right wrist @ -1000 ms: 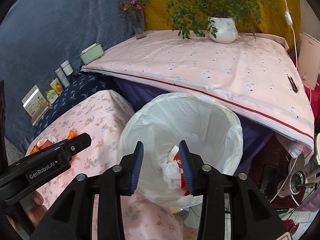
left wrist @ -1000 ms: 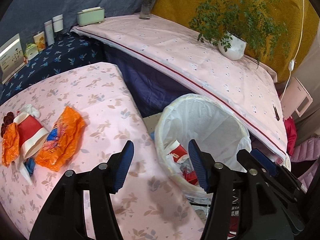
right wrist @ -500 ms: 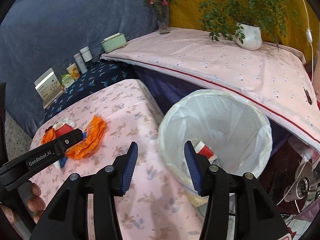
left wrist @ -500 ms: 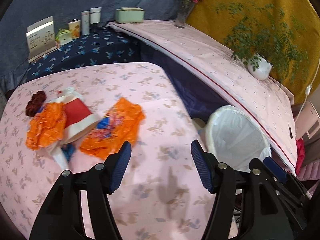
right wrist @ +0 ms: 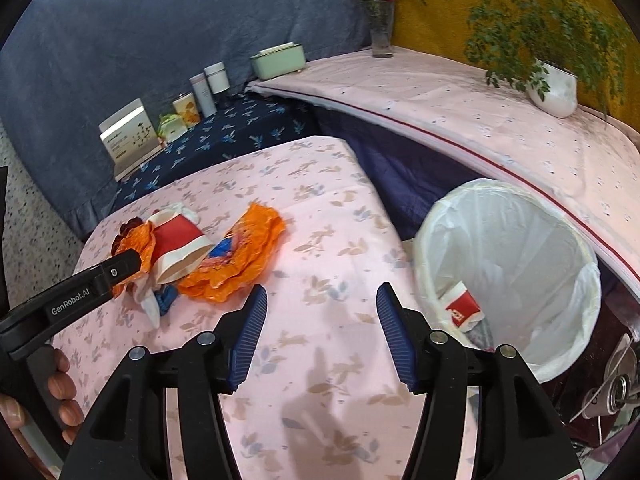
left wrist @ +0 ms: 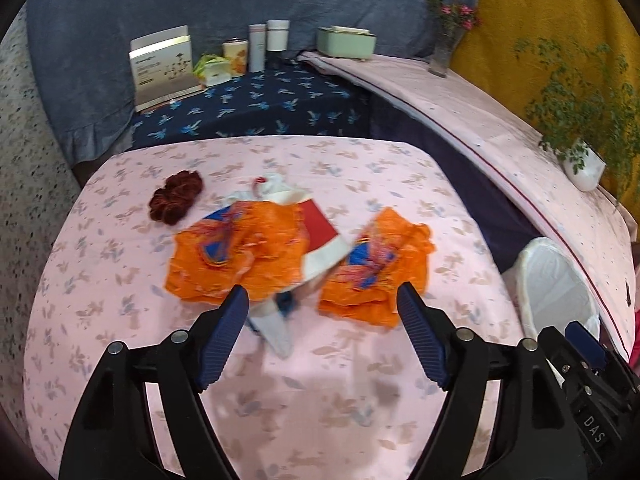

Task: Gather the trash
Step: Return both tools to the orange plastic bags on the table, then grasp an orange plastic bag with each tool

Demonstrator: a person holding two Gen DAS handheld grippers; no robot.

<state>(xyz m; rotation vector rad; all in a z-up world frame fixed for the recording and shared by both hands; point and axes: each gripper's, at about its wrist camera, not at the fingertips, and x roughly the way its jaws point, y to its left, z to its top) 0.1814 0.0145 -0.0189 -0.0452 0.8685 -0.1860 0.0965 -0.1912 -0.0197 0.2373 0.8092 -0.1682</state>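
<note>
On pink table (left wrist: 120, 360): two orange wrappers (left wrist: 236, 260) (left wrist: 380, 272), one paper cup (left wrist: 320, 240).

Two crumpled orange wrappers (left wrist: 236, 256) (left wrist: 378, 272) are seen lying flat on the pink worktop (left wrist: 320, 392), a red-and-white paper cup (left wrist: 320, 236) tipped on its side between them. A white-lined bin (right wrist: 516, 256) holding another cup (right wrist: 462, 306) is set beside the worktop.

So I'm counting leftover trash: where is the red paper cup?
In the left wrist view the red paper cup lies mid-table on the pink cloth, between two orange wrappers, ahead of the bin.
</note>
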